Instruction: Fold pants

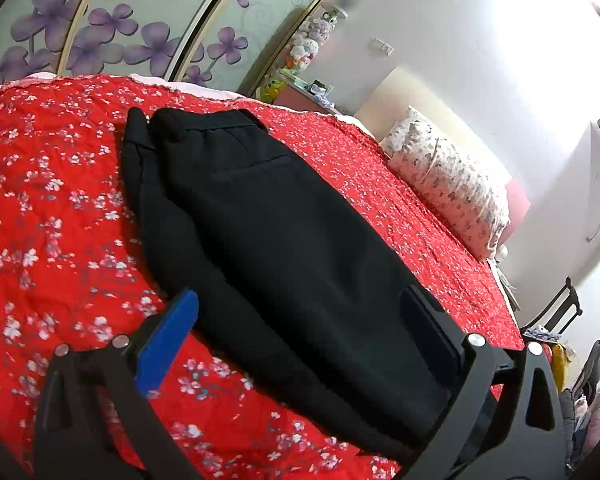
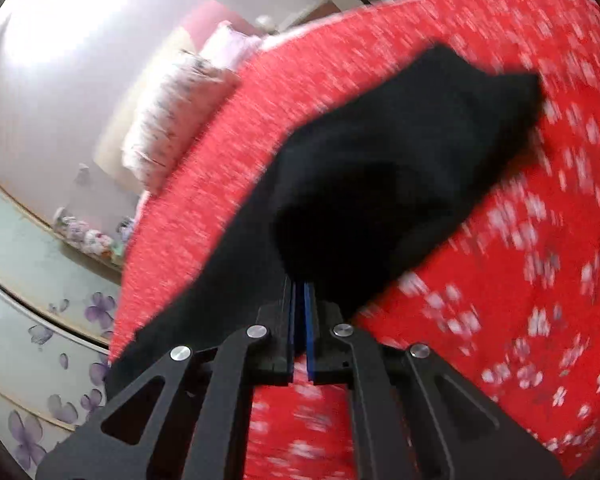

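Black pants [image 1: 260, 220] lie lengthwise on a red flowered bedspread [image 1: 52, 208], waistband at the far end, legs stacked one on the other. My left gripper [image 1: 300, 316] is open, its blue-padded fingers [image 1: 168, 336] spread either side of the leg end, just above the cloth. In the blurred right wrist view the pants [image 2: 400, 168] are bunched and lifted off the bedspread [image 2: 520, 280]. My right gripper [image 2: 300, 284] is shut on a fold of the black cloth.
A patterned pillow [image 1: 448, 176] lies at the head of the bed by the white wall. Wardrobe doors with purple flowers [image 1: 100, 28] stand behind the bed. A chair and clutter [image 1: 560, 320] stand off the bed's right side.
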`<state>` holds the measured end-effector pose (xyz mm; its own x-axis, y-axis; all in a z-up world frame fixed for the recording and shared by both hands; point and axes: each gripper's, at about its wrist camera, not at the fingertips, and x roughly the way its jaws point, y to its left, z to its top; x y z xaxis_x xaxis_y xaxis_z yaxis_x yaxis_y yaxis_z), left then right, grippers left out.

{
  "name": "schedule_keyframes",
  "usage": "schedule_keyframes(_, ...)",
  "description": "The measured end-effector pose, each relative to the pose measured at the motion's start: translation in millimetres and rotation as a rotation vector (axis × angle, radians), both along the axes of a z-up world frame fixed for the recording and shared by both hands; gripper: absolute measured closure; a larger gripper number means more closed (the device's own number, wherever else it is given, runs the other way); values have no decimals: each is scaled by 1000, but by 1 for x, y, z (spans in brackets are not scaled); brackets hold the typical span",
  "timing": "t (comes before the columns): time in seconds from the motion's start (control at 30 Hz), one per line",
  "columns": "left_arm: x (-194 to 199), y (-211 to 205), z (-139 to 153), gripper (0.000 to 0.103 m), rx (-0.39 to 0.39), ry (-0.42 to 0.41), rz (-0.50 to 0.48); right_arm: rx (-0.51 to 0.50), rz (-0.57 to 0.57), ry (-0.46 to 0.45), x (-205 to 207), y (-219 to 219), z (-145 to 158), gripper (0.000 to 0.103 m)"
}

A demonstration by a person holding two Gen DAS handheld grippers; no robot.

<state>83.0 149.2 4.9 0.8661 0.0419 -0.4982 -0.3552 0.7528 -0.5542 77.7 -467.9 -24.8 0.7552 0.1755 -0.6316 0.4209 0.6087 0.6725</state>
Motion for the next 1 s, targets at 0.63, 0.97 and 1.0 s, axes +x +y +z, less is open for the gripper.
schedule_keyframes(0.63, 50, 130, 5, 6, -364, 134, -200, -244, 162, -206, -44, 29, 43, 47)
schedule_keyframes(0.97, 83, 139, -24, 15, -418, 219, -104, -249, 176, -188, -36, 28, 39, 47)
schedule_keyframes(1.0, 88, 142, -26, 32, -414, 221, -94, -251, 179, -185, -35, 29, 37, 47)
